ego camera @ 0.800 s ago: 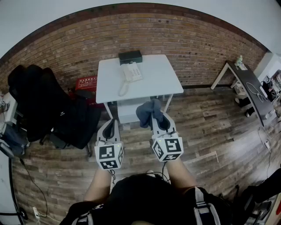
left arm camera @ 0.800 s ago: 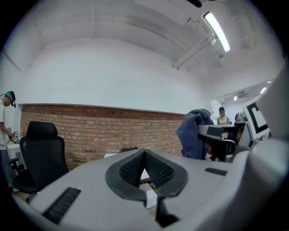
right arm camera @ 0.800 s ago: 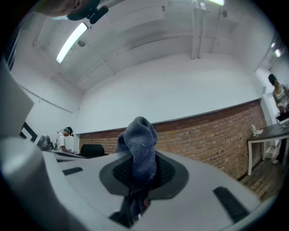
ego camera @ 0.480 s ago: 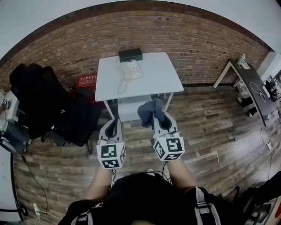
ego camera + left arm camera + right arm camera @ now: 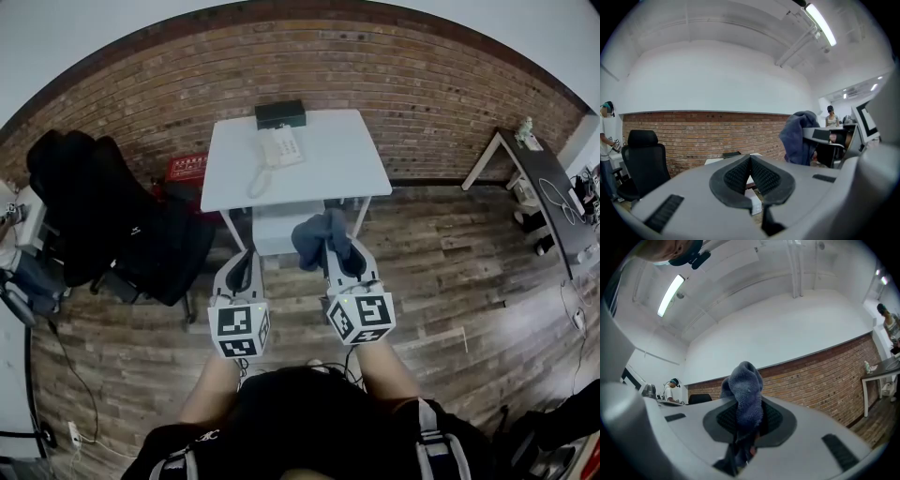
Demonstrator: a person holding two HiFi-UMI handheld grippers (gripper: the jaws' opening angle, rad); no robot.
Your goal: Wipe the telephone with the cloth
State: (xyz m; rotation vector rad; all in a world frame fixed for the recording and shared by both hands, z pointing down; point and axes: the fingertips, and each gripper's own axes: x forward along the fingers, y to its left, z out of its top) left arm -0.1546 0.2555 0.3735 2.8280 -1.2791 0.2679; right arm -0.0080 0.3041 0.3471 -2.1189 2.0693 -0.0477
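Currently the approach step is in hand. The right hand-held gripper [image 5: 334,253] pinches the cloth [image 5: 316,238]; the left hand-held gripper [image 5: 242,255] is pressed together, empty. The telephone [image 5: 279,147] lies on the table [image 5: 342,161], well ahead of both. Next, carry the cloth forward onto it. Compared with the earlier frames, both poses are almost unchanged.

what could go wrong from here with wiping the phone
1. The handset seems to lie off the telephone, near the white table's front edge; a wipe could snag it and pull it off.
2. The left gripper is shut and empty, so nothing steadies the telephone; it may slide.
3. The cloth sits bunched in the right gripper and could slip out under pressure.
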